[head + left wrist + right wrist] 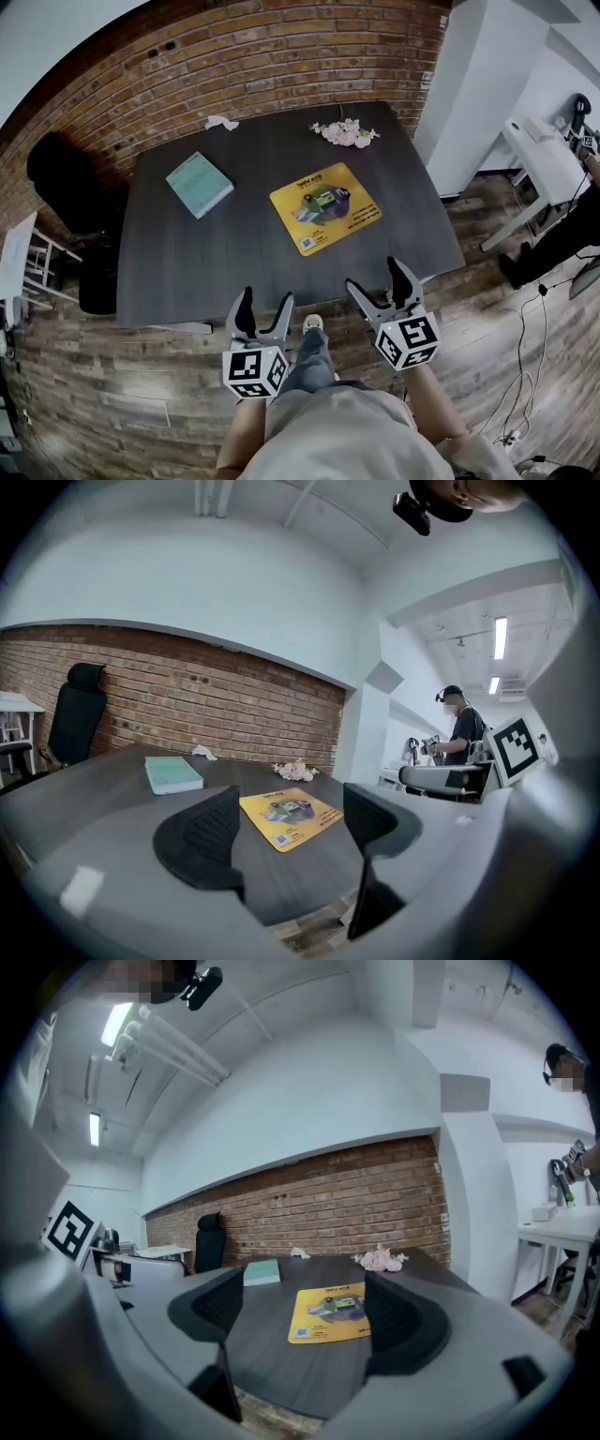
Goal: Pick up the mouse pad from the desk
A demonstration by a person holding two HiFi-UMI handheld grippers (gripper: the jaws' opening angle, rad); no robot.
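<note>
A yellow mouse pad (325,207) with a printed picture lies flat on the dark desk (234,253), right of centre. It also shows between the jaws in the left gripper view, mouse pad (288,817), and in the right gripper view, mouse pad (331,1312). My left gripper (263,313) hangs open over the floor just short of the desk's near edge. My right gripper (382,287) is open too, at the near edge, to the right. Neither holds anything, and both are well short of the pad.
A teal book (199,184) lies on the desk's left part, a crumpled white tissue (221,123) at the far edge, and pink flowers (344,133) at the far right. A black office chair (66,178) stands left of the desk; a brick wall (281,56) is behind. A person (461,735) stands at a white desk (544,159) to the right.
</note>
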